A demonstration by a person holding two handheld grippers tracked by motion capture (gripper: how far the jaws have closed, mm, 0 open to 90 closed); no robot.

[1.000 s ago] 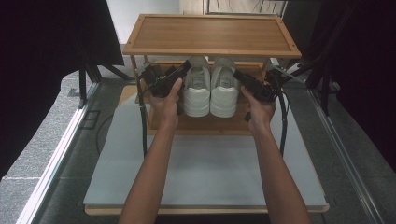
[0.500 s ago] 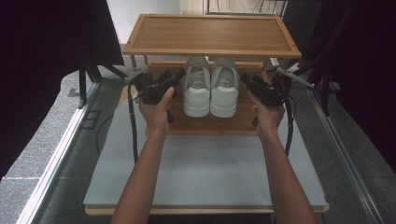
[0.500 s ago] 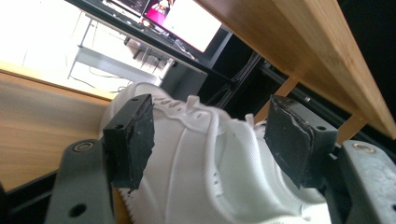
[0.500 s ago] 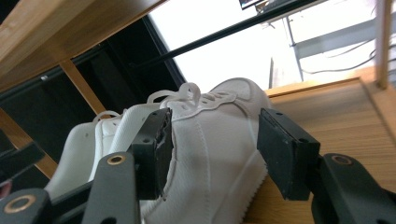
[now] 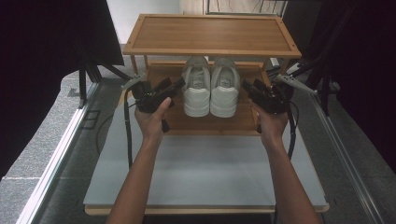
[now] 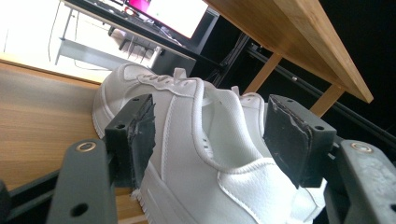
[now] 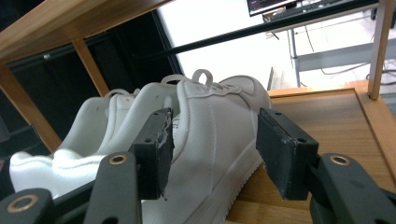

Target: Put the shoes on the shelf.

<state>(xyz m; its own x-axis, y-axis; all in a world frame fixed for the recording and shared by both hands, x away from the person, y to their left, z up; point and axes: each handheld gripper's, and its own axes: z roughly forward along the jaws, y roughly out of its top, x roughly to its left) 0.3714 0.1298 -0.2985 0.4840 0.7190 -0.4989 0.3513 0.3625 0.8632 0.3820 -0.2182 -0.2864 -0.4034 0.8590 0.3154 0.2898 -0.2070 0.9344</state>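
High view: both claws apart, off white shoes on low shelf | left claw, right claw | risk: could bump shoes crooked, or knock top shelf.

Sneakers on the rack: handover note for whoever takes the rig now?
Left gripper: open, beside the left sneaker, not touching it.
Right gripper: open, beside the right sneaker, not touching it.
Shoes: side by side, toes toward the person, on the lower shelf of the wooden rack.
Done: pair looks placed and released.
Left: probably just draw both grippers clear; check the pair sits square.
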